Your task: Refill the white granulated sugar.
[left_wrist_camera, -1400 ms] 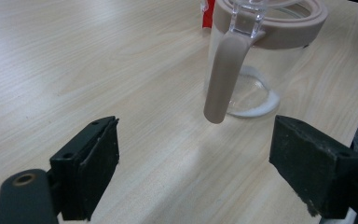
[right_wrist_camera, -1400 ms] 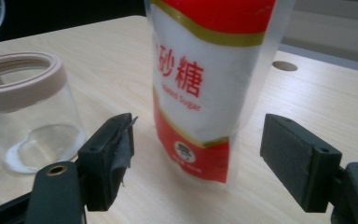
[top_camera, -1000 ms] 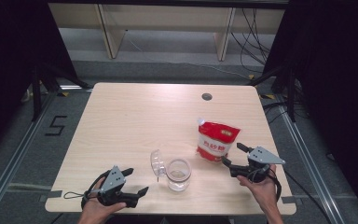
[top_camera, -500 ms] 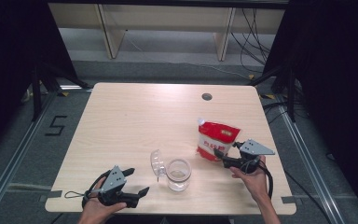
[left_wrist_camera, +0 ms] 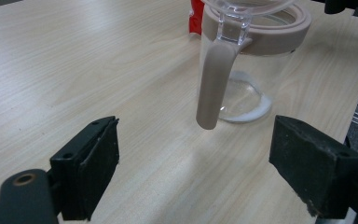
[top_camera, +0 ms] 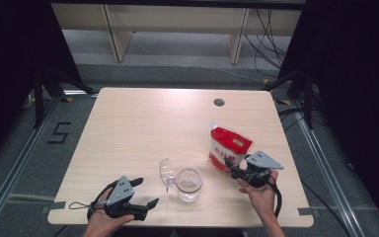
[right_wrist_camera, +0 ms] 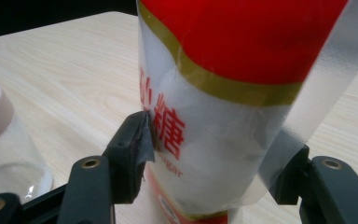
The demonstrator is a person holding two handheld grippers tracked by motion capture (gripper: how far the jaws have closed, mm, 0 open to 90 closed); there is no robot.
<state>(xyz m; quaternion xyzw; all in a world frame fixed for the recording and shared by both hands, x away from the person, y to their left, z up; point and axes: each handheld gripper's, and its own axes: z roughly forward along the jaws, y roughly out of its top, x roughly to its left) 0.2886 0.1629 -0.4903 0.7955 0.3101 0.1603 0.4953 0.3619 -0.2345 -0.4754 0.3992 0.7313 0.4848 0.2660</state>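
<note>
Up close, right gripper [right_wrist_camera: 214,154] fingers [right_wrist_camera: 135,140] pinch the sugar bag [right_wrist_camera: 223,107].

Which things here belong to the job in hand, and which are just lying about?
In the job:
- red and white plastic sugar pouch, pressed between the right gripper jaws
- clear glass jar with beige rim and open lid

Lying about:
- dark round grommet in the wooden table
</note>
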